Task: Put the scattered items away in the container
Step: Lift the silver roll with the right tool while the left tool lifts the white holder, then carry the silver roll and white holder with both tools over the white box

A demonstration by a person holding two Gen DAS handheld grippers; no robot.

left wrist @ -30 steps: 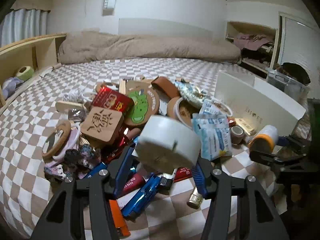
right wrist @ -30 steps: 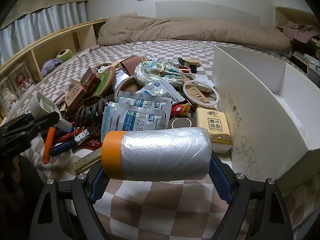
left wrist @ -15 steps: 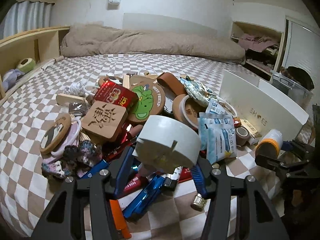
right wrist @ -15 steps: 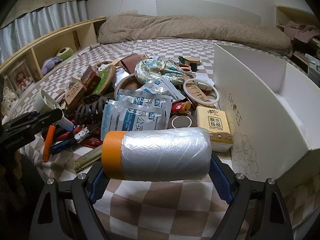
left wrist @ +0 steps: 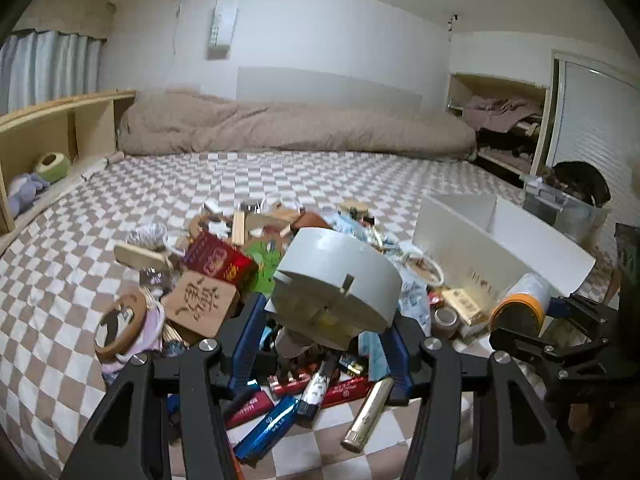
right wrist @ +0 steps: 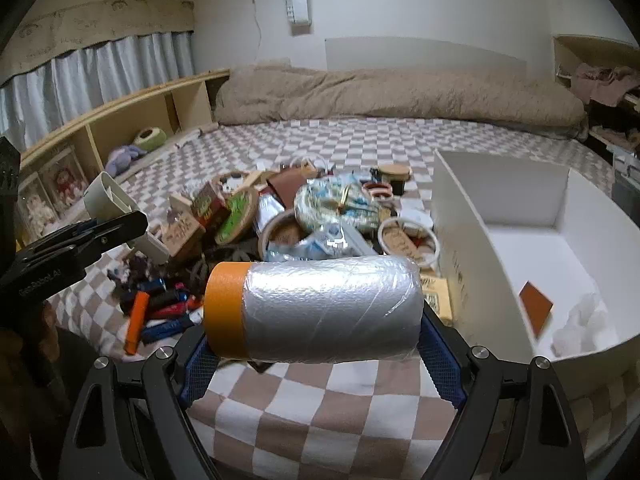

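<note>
My left gripper [left wrist: 324,332] is shut on a white round disc-shaped object [left wrist: 340,284], lifted above the pile of scattered items [left wrist: 224,280] on the checkered bed. My right gripper [right wrist: 316,344] grips a roll of clear plastic film with an orange end [right wrist: 320,312] crosswise between its blue pads. The white open container [right wrist: 472,240] stands to the right of the pile; it also shows in the left wrist view as the container [left wrist: 500,240]. In the right wrist view the left gripper [right wrist: 80,236] appears at the left edge with the white object [right wrist: 108,196].
Pens, lighters and tubes [left wrist: 304,396] lie at the pile's near edge. An orange-brown card [right wrist: 536,306] and something white lie inside the container. A rolled beige duvet [right wrist: 400,92] lies across the far bed. Wooden shelves [right wrist: 132,120] run along the left.
Both grippers have risen with their objects still held. The pile sits lower in both views and more of the room's far wall shows.
</note>
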